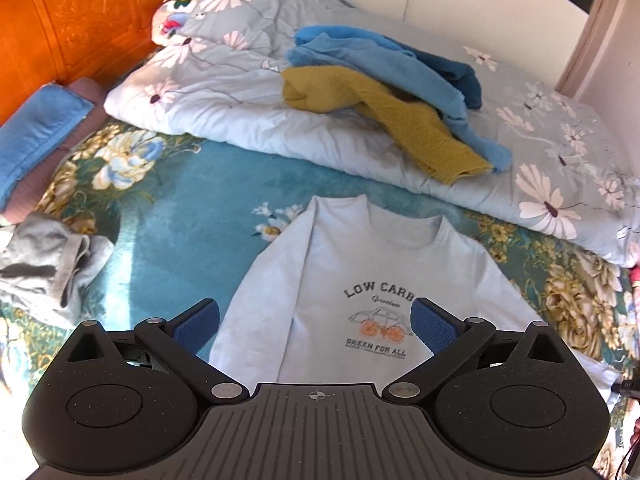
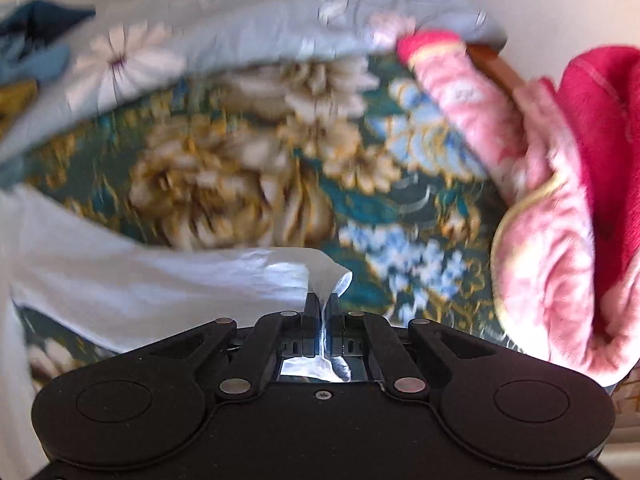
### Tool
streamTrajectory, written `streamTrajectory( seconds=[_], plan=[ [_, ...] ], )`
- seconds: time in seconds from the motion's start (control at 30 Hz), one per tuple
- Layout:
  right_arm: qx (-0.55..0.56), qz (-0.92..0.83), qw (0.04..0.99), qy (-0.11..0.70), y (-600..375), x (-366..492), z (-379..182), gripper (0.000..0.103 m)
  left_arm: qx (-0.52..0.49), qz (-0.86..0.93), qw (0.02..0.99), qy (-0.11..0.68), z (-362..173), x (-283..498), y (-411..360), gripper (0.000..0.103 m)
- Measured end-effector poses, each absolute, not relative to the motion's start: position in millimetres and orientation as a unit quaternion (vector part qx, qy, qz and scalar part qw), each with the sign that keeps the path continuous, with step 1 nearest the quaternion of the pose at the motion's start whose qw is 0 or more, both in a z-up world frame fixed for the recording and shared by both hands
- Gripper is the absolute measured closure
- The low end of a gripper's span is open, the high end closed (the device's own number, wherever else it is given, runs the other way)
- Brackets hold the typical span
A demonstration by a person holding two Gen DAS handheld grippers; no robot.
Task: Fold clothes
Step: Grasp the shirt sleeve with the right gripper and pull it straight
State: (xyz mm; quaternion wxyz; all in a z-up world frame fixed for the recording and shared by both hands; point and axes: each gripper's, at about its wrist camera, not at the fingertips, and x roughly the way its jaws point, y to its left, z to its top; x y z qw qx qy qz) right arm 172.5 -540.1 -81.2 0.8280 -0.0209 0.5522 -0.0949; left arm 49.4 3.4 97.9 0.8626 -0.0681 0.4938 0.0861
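A pale blue long-sleeved shirt (image 1: 340, 280) with a "LOW CARB" print lies face up on the teal flowered bedspread (image 1: 172, 208), its left sleeve folded in along the body. My left gripper (image 1: 316, 320) hovers above the shirt's lower part, open, nothing between its blue pads (image 1: 198, 326). In the blurred right wrist view, my right gripper (image 2: 322, 300) is shut on a pinched edge of the pale shirt (image 2: 140, 280), which trails off to the left over the bedspread (image 2: 248, 184).
A folded daisy-print quilt (image 1: 248, 96) lies behind the shirt with a blue garment (image 1: 384, 56) and a mustard one (image 1: 400, 120) heaped on it. Crumpled grey clothes (image 1: 48, 268) sit at the left. An orange headboard (image 1: 72, 16) stands far left. A pink and red blanket (image 2: 560, 168) is at right.
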Motion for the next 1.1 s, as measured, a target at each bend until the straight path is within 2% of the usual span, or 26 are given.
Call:
streamTrajectory(
  seconds=[0.2, 0.37, 0.43, 0.5, 0.77, 0.9, 1.0, 1.1],
  plan=[
    [-0.007, -0.109, 0.797, 0.594, -553, 159, -115, 0.098, -0.067, 0.104, 0.851, 0.511, 92, 44, 6, 0.001],
    [-0.026, -0.130, 0.791, 0.597, -560, 153, -113, 0.094, -0.074, 0.110, 0.846, 0.517, 85, 38, 14, 0.001],
    [-0.019, -0.136, 0.799, 0.585, -561, 149, -104, 0.090, -0.075, 0.112, 0.844, 0.519, 79, 37, 17, 0.001],
    [-0.012, -0.135, 0.810, 0.570, -559, 143, -92, 0.080, -0.062, 0.113, 0.841, 0.525, 70, 37, 19, 0.001],
    [0.011, -0.095, 0.821, 0.563, -493, 71, -64, 0.071, 0.156, 0.104, 0.800, 0.570, -10, 37, 11, 0.001],
    [0.007, -0.075, 0.805, 0.589, -444, 32, -59, 0.068, 0.194, 0.042, 0.772, 0.603, -54, 24, 14, 0.001],
    [-0.011, -0.047, 0.788, 0.613, -407, 8, -59, 0.067, 0.193, -0.001, 0.759, 0.621, -79, 10, 19, 0.005],
    [-0.035, -0.021, 0.777, 0.629, -376, -6, -60, 0.066, 0.200, -0.038, 0.751, 0.629, -97, -5, 23, 0.016]
  ],
)
